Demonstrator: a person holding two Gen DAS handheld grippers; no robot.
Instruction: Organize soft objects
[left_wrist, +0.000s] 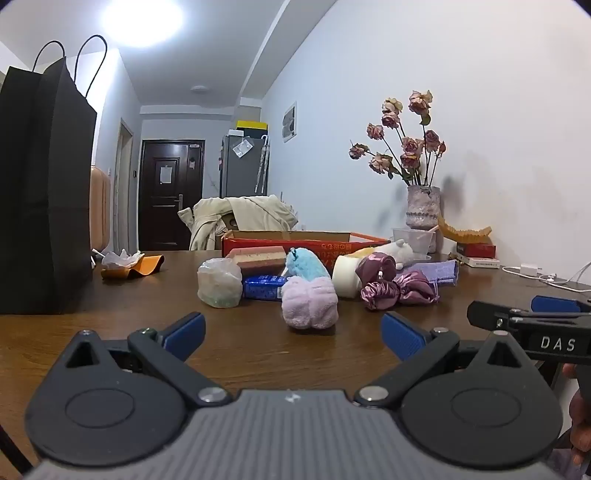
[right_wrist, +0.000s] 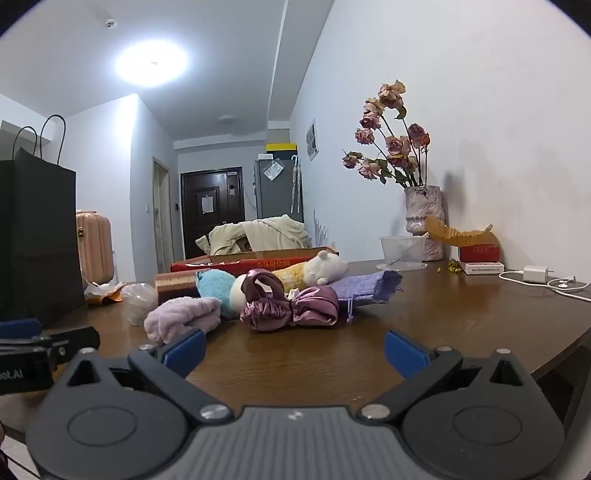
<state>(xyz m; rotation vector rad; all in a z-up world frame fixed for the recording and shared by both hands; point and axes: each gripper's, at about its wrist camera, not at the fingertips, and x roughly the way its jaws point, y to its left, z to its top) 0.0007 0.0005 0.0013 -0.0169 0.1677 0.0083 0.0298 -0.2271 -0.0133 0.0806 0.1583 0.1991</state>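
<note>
A pile of soft things lies mid-table: a lilac fluffy roll (left_wrist: 309, 302) (right_wrist: 183, 316), a blue plush (left_wrist: 306, 263) (right_wrist: 215, 286), shiny mauve satin scrunchies (left_wrist: 397, 288) (right_wrist: 290, 308), a white and yellow plush (left_wrist: 397, 253) (right_wrist: 317, 271), a purple pouch (left_wrist: 437, 271) (right_wrist: 369, 288) and a cream foam block (left_wrist: 345, 280). My left gripper (left_wrist: 291, 334) is open and empty, just short of the lilac roll. My right gripper (right_wrist: 293, 349) is open and empty, in front of the scrunchies; it also shows in the left wrist view (left_wrist: 524, 317).
A red cardboard tray (left_wrist: 295, 242) (right_wrist: 255, 262) stands behind the pile. A tall black paper bag (left_wrist: 44, 192) (right_wrist: 37, 236) stands at the left. A vase of dried roses (left_wrist: 423, 206) (right_wrist: 423, 210), a clear cup (right_wrist: 400, 249), a charger and cable (right_wrist: 535, 275) sit at the right.
</note>
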